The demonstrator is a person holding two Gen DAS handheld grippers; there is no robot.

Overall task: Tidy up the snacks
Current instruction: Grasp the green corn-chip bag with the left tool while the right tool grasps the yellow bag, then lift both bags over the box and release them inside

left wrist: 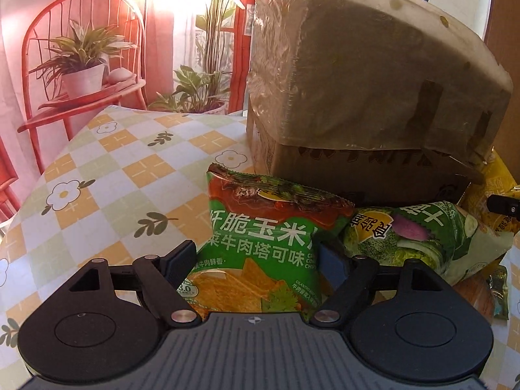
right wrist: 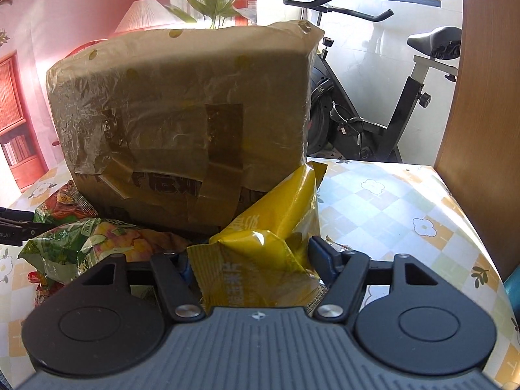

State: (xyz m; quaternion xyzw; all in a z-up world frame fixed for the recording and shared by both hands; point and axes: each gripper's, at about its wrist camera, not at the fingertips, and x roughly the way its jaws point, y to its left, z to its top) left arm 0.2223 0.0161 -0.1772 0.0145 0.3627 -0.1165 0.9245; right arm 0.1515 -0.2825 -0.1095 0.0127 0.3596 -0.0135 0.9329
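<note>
the left tool (left wrist: 256,260) is wide apart with a green chip bag (left wrist: 260,243) between its fingers, not squeezed. the right tool (right wrist: 250,260) has a yellow snack bag (right wrist: 269,243) between its fingers, but i cannot tell if it squeezes. both bags lie on the checked worktop (left wrist: 113,178) by a big wrapped box (left wrist: 364,97).

The green chip bag (left wrist: 260,250) reads "脆玉米", "牛肉塔可味" and "牛肉鲜香"; the box's (left wrist: 357,169) print is illegible.
</note>
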